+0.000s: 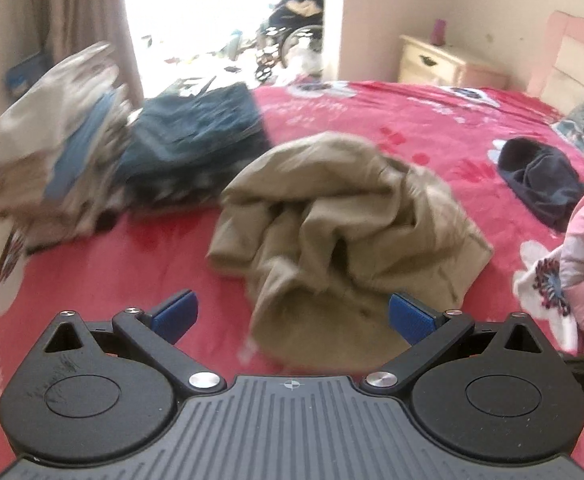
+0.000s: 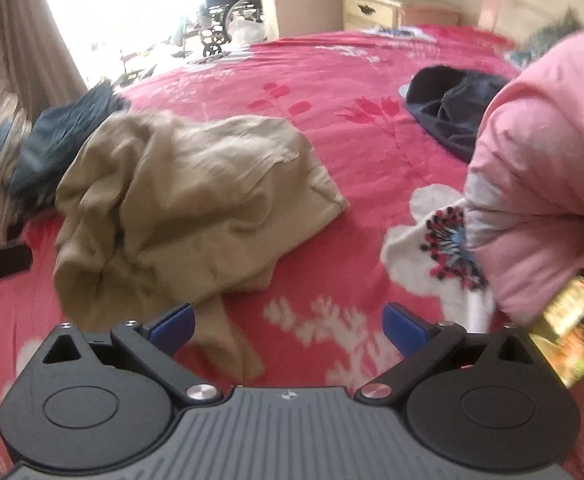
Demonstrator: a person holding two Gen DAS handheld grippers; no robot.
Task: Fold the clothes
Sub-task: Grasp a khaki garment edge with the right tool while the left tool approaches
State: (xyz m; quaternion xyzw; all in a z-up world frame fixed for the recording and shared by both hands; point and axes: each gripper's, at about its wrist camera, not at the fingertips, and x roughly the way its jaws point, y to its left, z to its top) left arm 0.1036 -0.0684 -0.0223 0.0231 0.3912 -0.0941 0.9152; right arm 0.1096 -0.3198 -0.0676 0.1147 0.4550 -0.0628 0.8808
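Khaki garment (image 1: 344, 216) | crumpled on red bed (image 1: 372, 120), right of dark folded stack (image 1: 196, 148) | likely soft, light, floppy; pinch nearest hem | left claw (image 1: 292, 316), right claw (image 2: 288, 324) both wide open, empty

Home bedroom. Bed (image 2: 332, 80) with red floral cover filled most of frame. Cream nightstand (image 2: 372, 10) with drawer stood against wall, upper right, pink headboard (image 1: 576, 56) beside it. Beige curtain (image 1: 88, 12) hung upper left by bright window. Clothes lay strewn on cover: crumpled tan garment (image 1: 332, 220) at centre, dark pile (image 1: 196, 140) left, dark item (image 2: 452, 108) right.
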